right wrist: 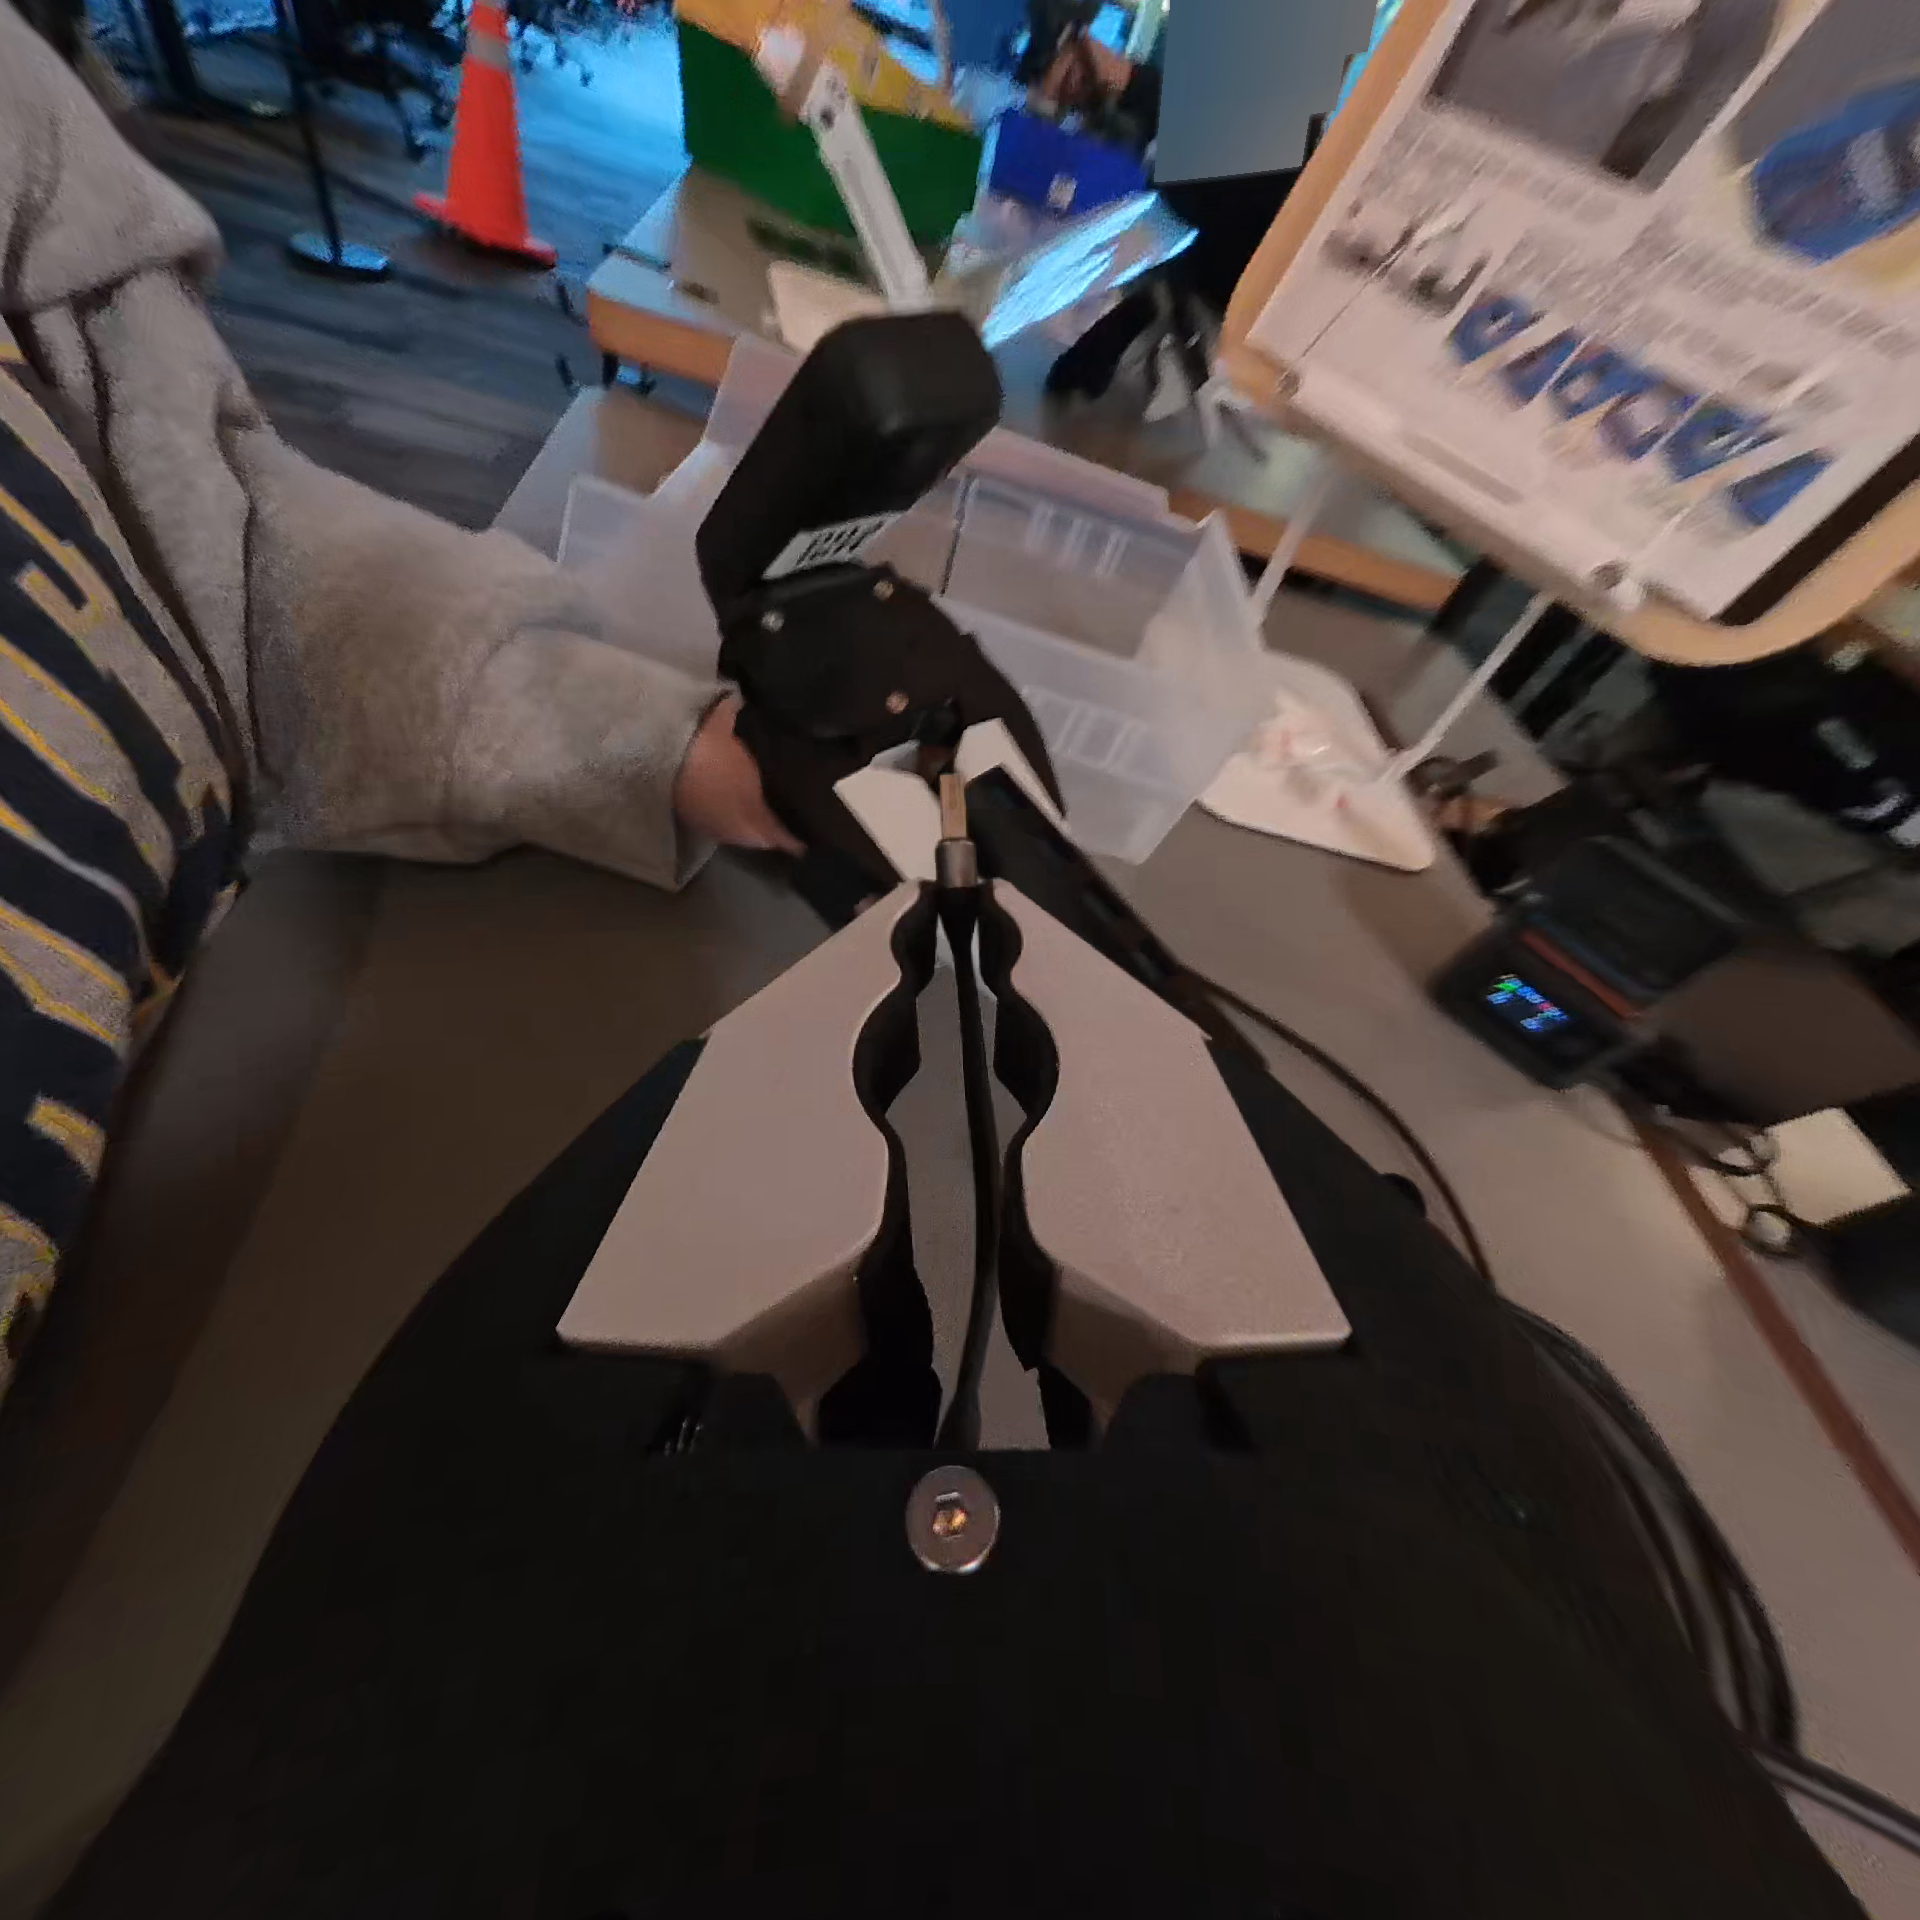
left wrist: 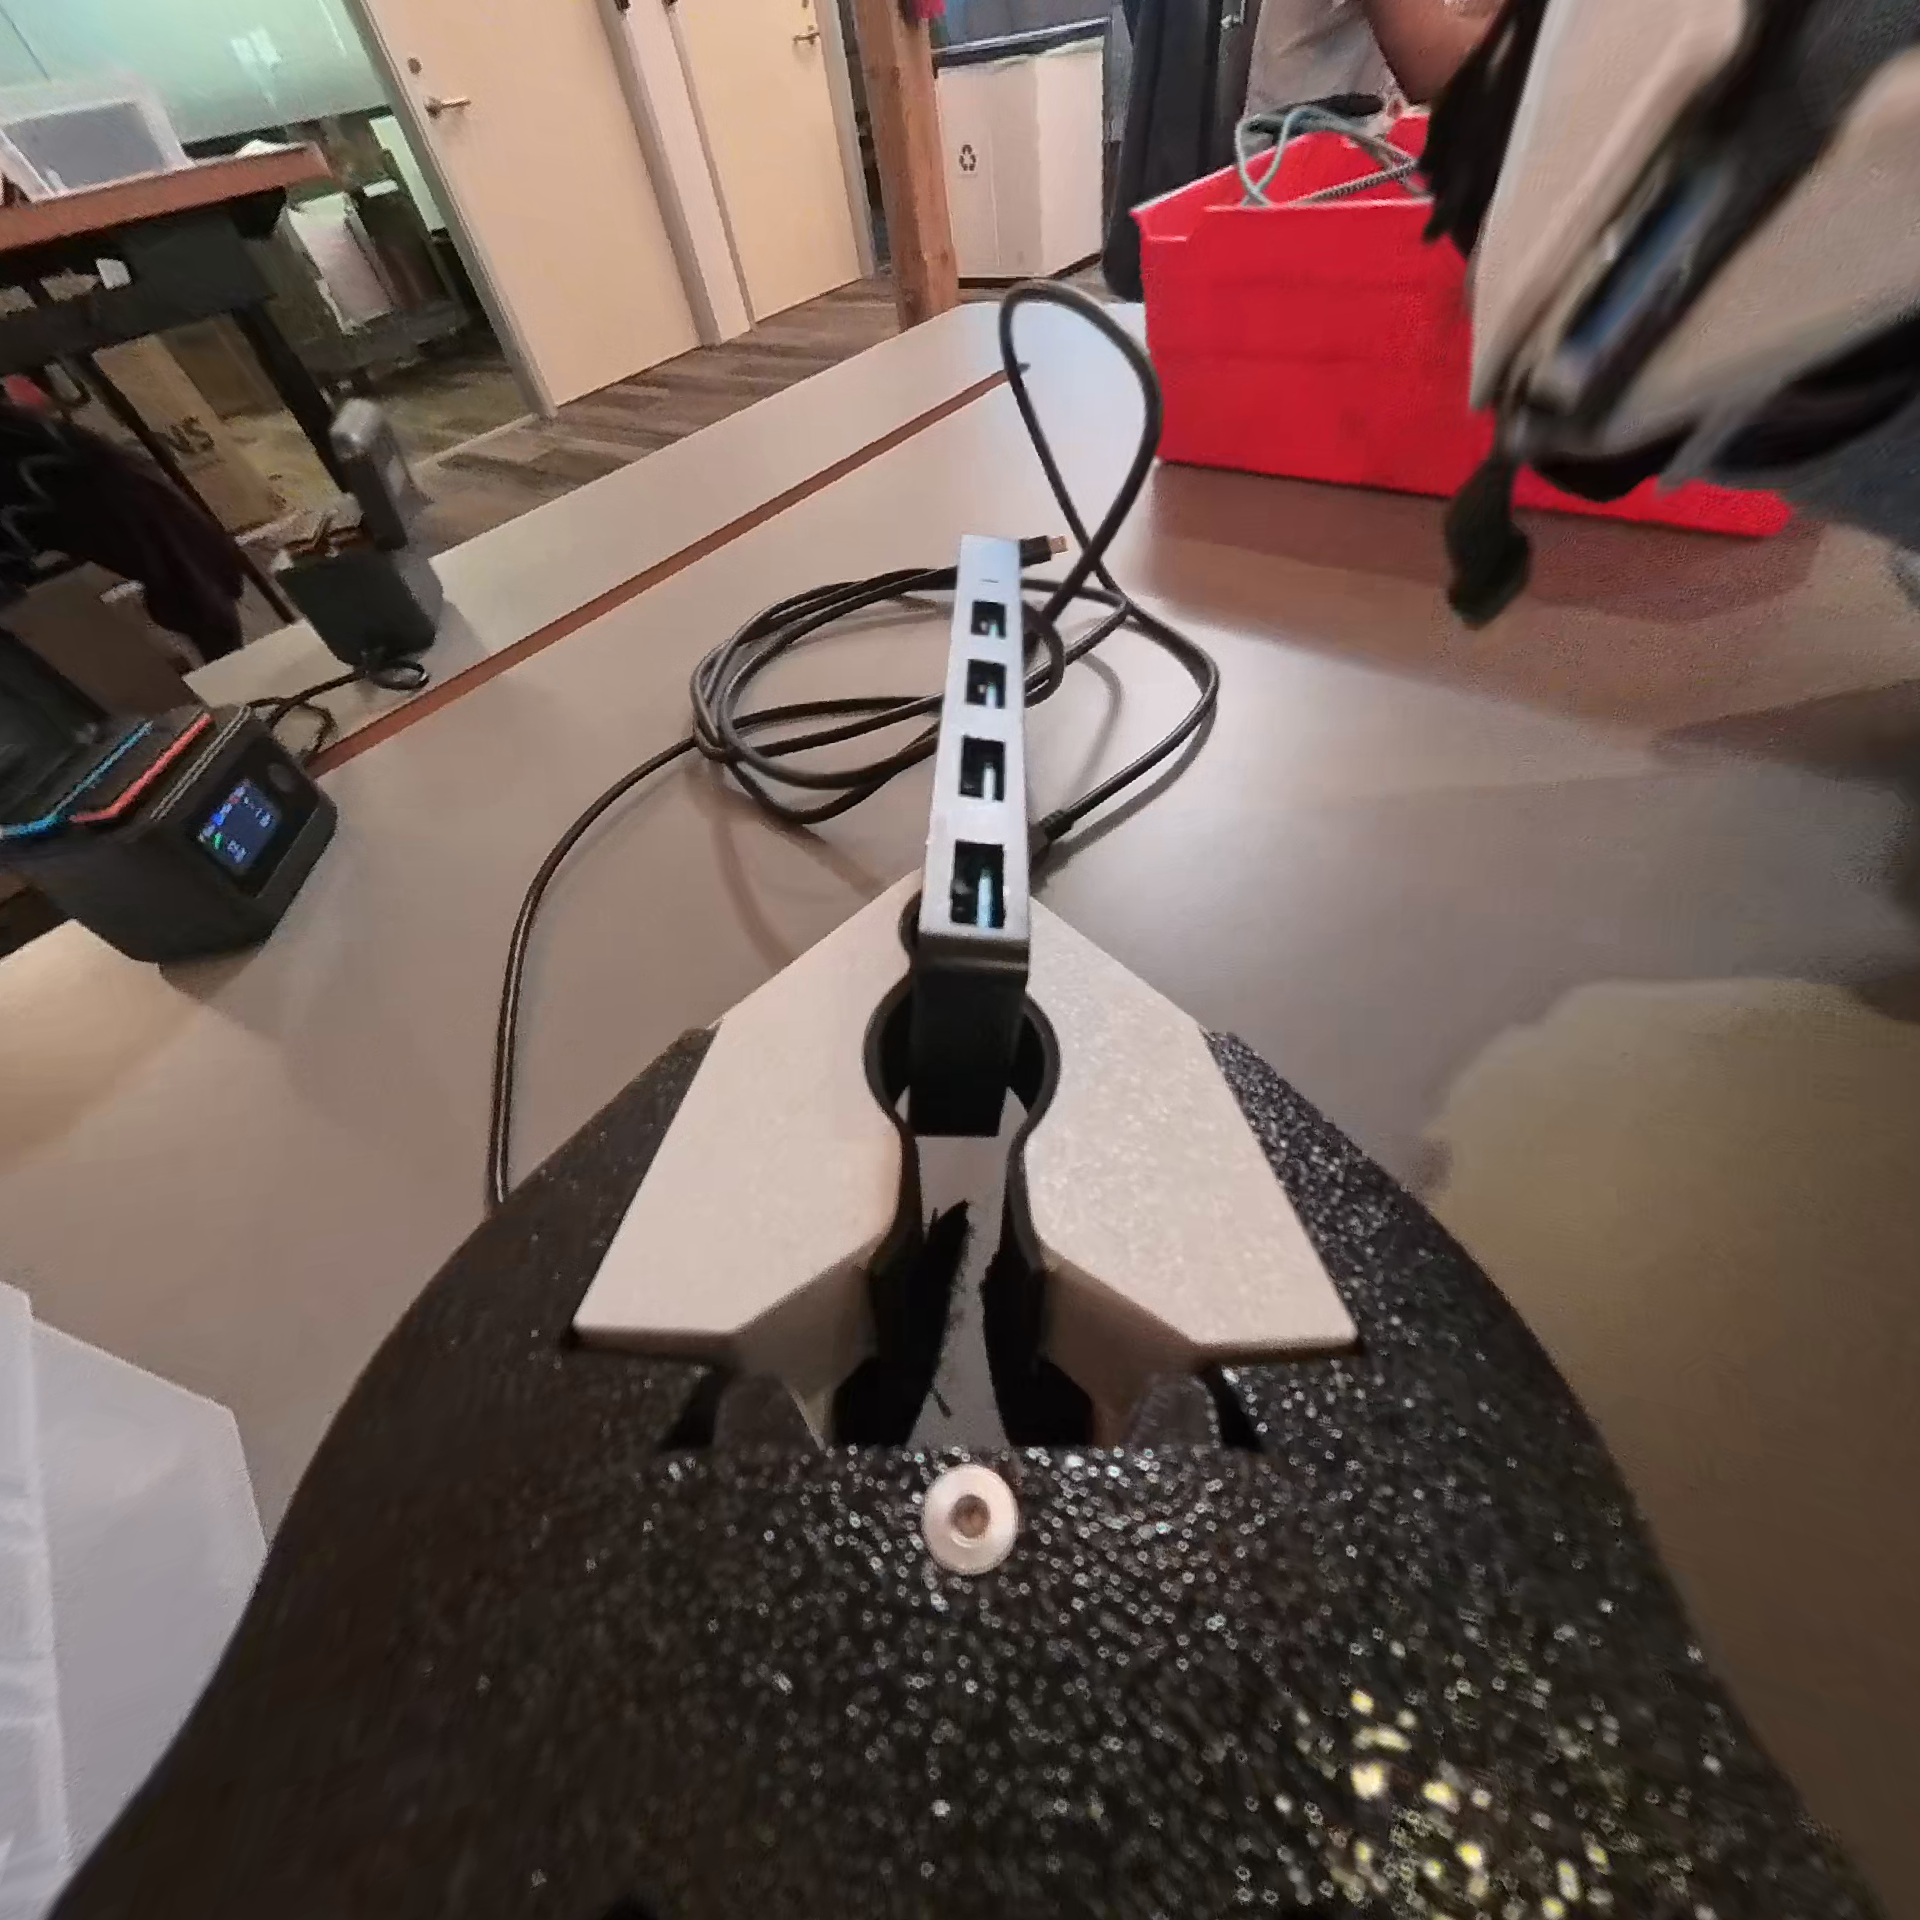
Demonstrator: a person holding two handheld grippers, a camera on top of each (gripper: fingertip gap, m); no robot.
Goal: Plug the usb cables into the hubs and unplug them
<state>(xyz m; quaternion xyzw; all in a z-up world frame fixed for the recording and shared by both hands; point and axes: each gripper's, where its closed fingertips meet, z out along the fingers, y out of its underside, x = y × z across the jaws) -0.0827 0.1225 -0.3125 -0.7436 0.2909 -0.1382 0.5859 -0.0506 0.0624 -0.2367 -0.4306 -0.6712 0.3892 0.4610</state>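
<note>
Hub (left wrist: 977, 831) in my left gripper (left wrist: 966, 940), clamped by its near end between the two grey fingers (left wrist: 790, 1122), the long black bar reaching forward above the table (left wrist: 312, 1039) with its row of ports facing up. All four ports I can see are bare. Behind the hub, a loose coil of black cable (left wrist: 935, 665) lies on the tabletop toward the far edge, and one loop of it rises and curves back down near the hub's far tip. A red bin (left wrist: 1320, 343) stands at the far right of the table, and a small black device with a lit screen (left wrist: 208, 831) sits near the left edge.

My right gripper (right wrist: 956, 914) is closed on a USB cable (right wrist: 977, 1122): the black cord runs up the slot between the fingers (right wrist: 790, 1122), and the metal plug (right wrist: 954, 831) pokes out past their tips. The plug is just short of the hub (right wrist: 1049, 862), which appears as a dark bar slanting away right beside it; I cannot tell whether they touch. In the left wrist view, my right gripper (left wrist: 1496, 488) shows blurred at the upper right, well above the table. A clear plastic bin (right wrist: 1122, 644) stands farther back.
</note>
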